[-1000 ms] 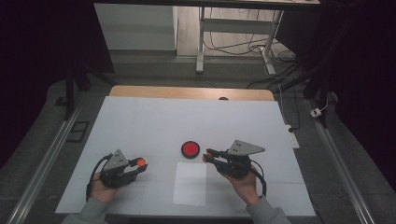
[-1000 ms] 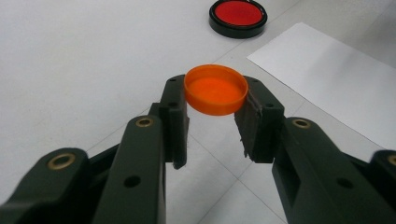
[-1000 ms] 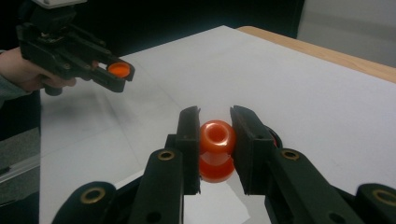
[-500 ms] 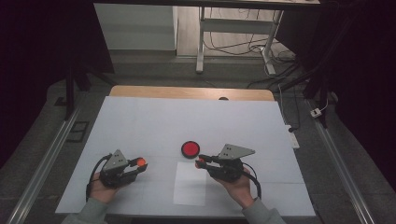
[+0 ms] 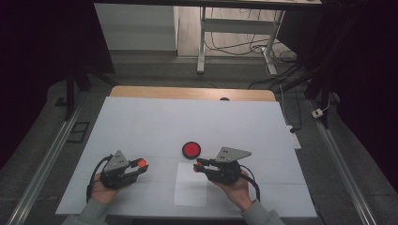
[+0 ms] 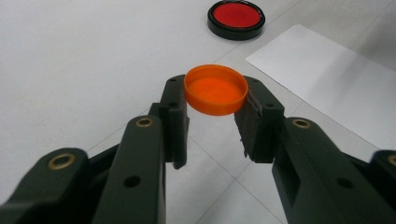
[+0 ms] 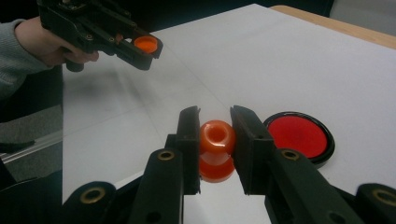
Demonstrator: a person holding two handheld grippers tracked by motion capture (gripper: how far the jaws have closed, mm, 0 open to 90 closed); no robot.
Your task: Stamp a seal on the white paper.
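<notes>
Two claws clamped — left claw (image 6: pixel 212 109) on orange cap (image 6: pixel 215 88), right claw (image 7: pixel 215 140) on orange bottle (image 7: pixel 216 149).

On the bench (image 5: pixel 141 122), the disc (image 5: pixel 191 149) lies centre, the paper sheet (image 5: pixel 190 192) just nearer; left tongs (image 5: pixel 139 168) near-left, right tongs (image 5: pixel 199 167) at the sheet's far right corner.

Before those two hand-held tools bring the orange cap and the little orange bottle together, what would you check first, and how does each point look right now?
1. Left tool grips the orange cap by its sides: ok.
2. Cap's open side faces up: ok.
3. Right tool is shut on the orange bottle: ok.
4. Bottle mouth is open and clear: ok.
5. Red disc lies beside the right tool, apart from it: ok.
6. Whether cap fits the mouth: cannot tell.
</notes>
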